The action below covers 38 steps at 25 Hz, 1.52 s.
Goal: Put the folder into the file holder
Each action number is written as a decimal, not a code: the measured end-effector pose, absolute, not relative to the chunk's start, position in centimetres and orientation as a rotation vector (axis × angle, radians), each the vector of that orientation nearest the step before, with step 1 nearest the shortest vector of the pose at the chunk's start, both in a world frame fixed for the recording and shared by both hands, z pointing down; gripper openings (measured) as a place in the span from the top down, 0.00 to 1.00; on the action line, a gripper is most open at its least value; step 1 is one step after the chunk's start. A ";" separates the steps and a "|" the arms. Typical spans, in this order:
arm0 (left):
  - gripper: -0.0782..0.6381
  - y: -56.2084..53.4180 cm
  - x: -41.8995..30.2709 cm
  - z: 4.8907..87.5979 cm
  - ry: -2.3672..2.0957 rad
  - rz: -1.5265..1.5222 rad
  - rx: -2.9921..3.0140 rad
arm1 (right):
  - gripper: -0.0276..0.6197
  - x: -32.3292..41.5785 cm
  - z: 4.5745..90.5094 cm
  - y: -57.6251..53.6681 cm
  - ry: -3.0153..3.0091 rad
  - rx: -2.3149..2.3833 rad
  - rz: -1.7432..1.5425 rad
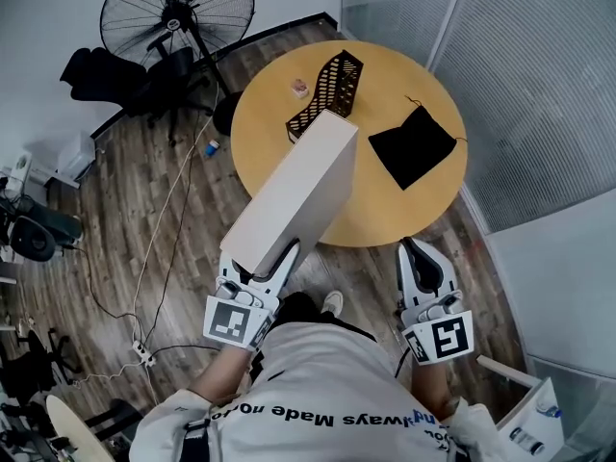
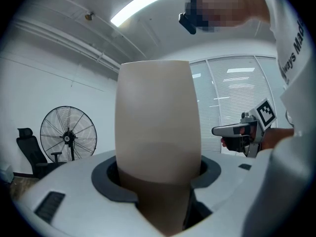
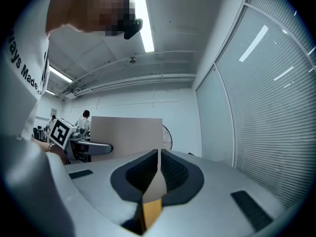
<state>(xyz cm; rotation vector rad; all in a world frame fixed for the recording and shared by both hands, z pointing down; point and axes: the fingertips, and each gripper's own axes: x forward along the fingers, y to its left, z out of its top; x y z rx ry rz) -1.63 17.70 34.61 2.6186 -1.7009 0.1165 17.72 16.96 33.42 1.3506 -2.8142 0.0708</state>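
Over the near-left edge of the tabletop (image 1: 385, 210): the folder (image 1: 294, 195) is carried in the air, its far end reaching in above the wood.
Left gripper (image 2: 158, 177): the jaws are spread wide and clamped on the folder's near end.
Right gripper (image 3: 158, 168): the jaws are pressed together and nothing is held; it is positioned off the near-right edge.
File holder (image 1: 332, 89): it is stood near the far edge, directly beyond the folder's far end; contact between them cannot be confirmed.
Long axis: the folder is pointed away from the left gripper toward the holder, roughly in line with it.
Nearer hand: the left is judged nearer; the right is well apart.
Coming move: the folder is judged to need advancing and lowering into the holder's open top.
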 end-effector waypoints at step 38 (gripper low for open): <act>0.50 3.1 -5.5 34.5 -1.743 0.109 2.597 | 0.89 14.8 33.8 2.6 -2.812 1.319 0.067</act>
